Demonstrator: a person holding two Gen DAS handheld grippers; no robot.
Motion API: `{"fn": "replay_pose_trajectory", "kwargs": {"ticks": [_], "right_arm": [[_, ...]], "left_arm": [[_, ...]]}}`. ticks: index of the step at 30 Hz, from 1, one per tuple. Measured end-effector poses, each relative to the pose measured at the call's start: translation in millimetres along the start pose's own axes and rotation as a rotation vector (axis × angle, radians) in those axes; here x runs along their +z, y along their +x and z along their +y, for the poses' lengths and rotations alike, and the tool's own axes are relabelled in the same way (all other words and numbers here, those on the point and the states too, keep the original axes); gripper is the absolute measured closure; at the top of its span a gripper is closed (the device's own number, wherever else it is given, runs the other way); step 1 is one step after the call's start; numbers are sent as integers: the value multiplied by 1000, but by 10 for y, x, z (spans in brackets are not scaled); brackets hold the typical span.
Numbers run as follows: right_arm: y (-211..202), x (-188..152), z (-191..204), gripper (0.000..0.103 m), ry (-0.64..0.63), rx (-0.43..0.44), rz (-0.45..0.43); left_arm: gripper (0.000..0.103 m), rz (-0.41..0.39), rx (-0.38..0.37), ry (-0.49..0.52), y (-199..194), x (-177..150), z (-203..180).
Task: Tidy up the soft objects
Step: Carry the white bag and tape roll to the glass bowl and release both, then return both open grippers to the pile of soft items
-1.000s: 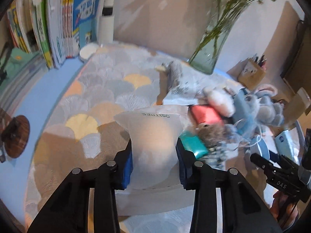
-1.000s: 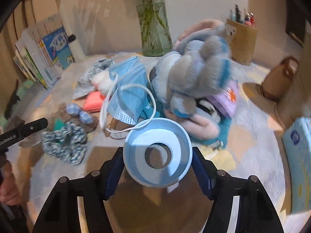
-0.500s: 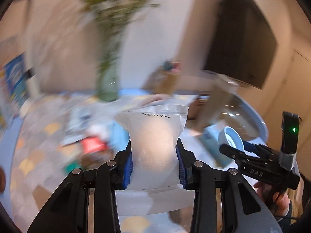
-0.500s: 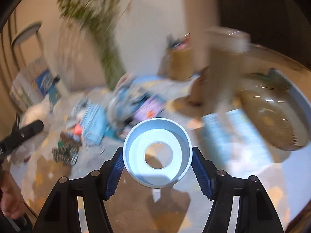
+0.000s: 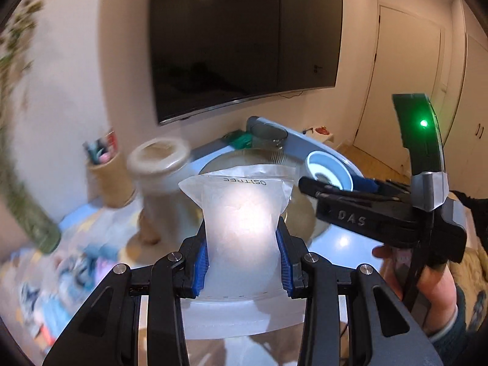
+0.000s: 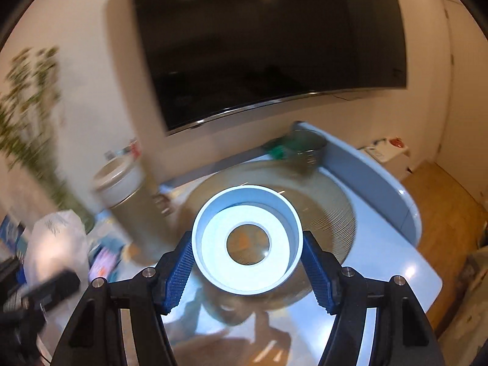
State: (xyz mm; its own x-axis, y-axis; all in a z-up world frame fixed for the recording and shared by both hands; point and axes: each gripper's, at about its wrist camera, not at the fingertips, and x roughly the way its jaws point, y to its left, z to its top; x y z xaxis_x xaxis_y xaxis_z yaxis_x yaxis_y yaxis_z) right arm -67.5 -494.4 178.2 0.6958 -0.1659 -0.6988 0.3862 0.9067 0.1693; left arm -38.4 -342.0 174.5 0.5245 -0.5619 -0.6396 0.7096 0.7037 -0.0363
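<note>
My left gripper [image 5: 243,245] is shut on a soft white translucent pouch [image 5: 242,213] with printed lettering and holds it upright in the air. My right gripper [image 6: 247,254] is shut on a pale blue roll of tape [image 6: 247,245] and holds it above a large clear glass bowl [image 6: 335,210]. The right gripper and its roll [image 5: 328,170] show at the right of the left wrist view. The pouch [image 6: 58,244] shows at the left of the right wrist view. A blurred heap of soft things [image 5: 61,274] lies at the lower left.
A tan jar with a pale rim [image 5: 158,177], a pencil holder [image 5: 106,167] and a green glass vase [image 5: 27,207] stand at the left. A metal cup [image 6: 305,149] stands behind the bowl. A dark TV [image 6: 268,45] hangs on the wall. The blue table edge [image 6: 405,213] is at the right.
Both grippers have swung right and up from the soft-toy heap toward the glass bowl and TV, each keeping hold of its object. The heap has slid to the left edge.
</note>
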Motion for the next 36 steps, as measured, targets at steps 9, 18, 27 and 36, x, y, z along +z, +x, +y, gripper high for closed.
{"fn": "replay_pose_trajectory", "kwargs": {"ticks": [9,18,27,36], "right_arm": [[718,30,-532,34,161,-30,179],[345,-199,-602,34,191,17,147],[-293,-532,497,33,-77,186,121],[-318,-995,1855,33,-329,419,163]], "left_arm": [[44,68,24,39,851,172,-213],[39,-17,-40,2,13,-37,-129],[38,-105,116,-168,-1321,-565,727],[38,-69,448,-384,-2333,-1442,1962]]}}
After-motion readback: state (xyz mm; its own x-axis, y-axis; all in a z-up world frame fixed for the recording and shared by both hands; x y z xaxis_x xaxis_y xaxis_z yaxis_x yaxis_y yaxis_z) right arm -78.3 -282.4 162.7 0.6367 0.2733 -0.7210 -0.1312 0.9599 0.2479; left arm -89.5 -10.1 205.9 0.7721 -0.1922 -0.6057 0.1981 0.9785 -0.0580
